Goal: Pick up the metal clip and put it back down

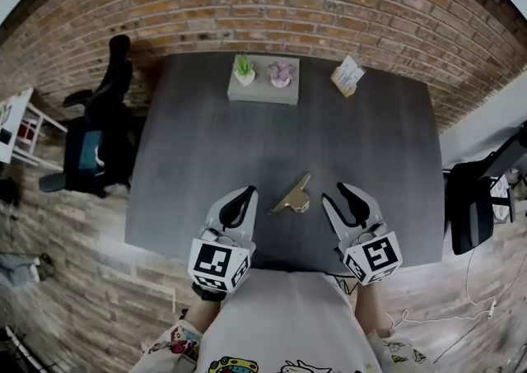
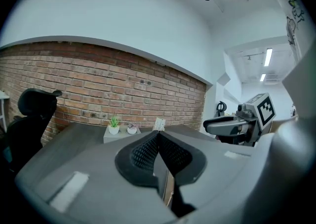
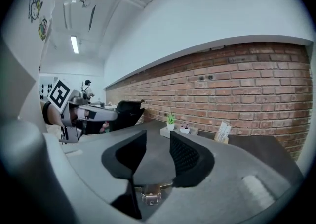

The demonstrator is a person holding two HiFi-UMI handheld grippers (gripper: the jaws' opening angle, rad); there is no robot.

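metal clip free on bench, we judge it set down | left tool shut, empty | right tool half-open, empty

The metal clip is brass-coloured and lies loose on the dark grey worktop, near its front edge, about midway across. It lies at a slant, one slim end pointing toward the far side.

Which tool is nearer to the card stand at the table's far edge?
Right. The card stand stands far ahead of the right tool, nearly in line with it. The left tool is further away, on the other side of the clip.
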